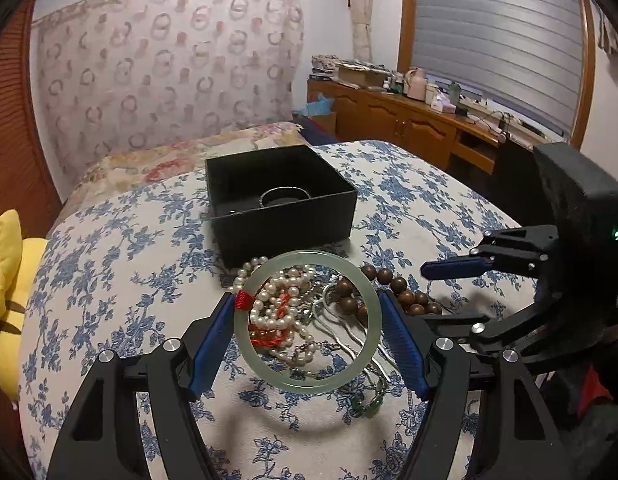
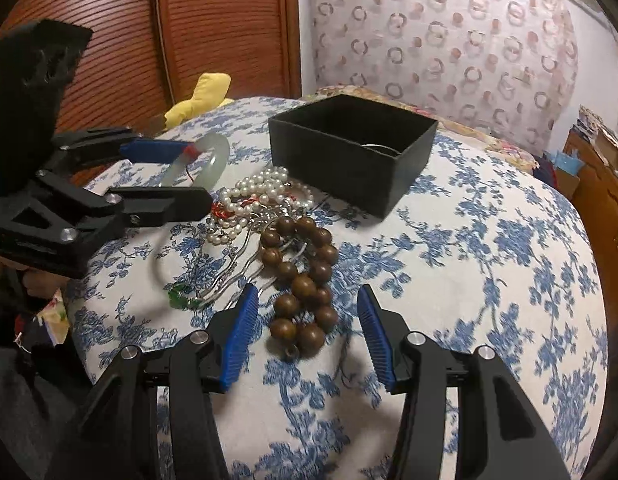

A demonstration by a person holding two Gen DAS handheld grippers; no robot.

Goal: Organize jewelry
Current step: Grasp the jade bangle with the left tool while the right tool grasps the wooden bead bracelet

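Blue ribbed pads of the left gripper point(image 1: 308, 322) press against opposite sides of a pale green jade bangle point(image 1: 365, 300), holding it level just above the jewelry heap; a short red thread wrap on the ring sits right at the left pad. Under the raised bangle lies a tangle of white pearl strands point(image 1: 283, 294) mixed with orange-red cord and thin silver chains point(image 1: 341, 332), spread over the blue-and-white floral bedspread point(image 1: 109, 280) in front of the box. An open black square cardboard box point(image 1: 285, 216) stands just past the heap toward the far edge of the bedspread, with a dark ring-shaped piece visible inside and bare cloth around its other sides. From the right wrist view, the right gripper point(image 2: 307, 326) hangs with its jaws spread wide on either side of a loop of round brown wooden beads point(image 2: 305, 280), not touching them. Wide open cloth lies on the right half of the bedspread. A yellow stuffed toy point(image 2: 201, 96) rests at the far left edge beside the reddish slatted wardrobe door point(image 2: 213, 24).
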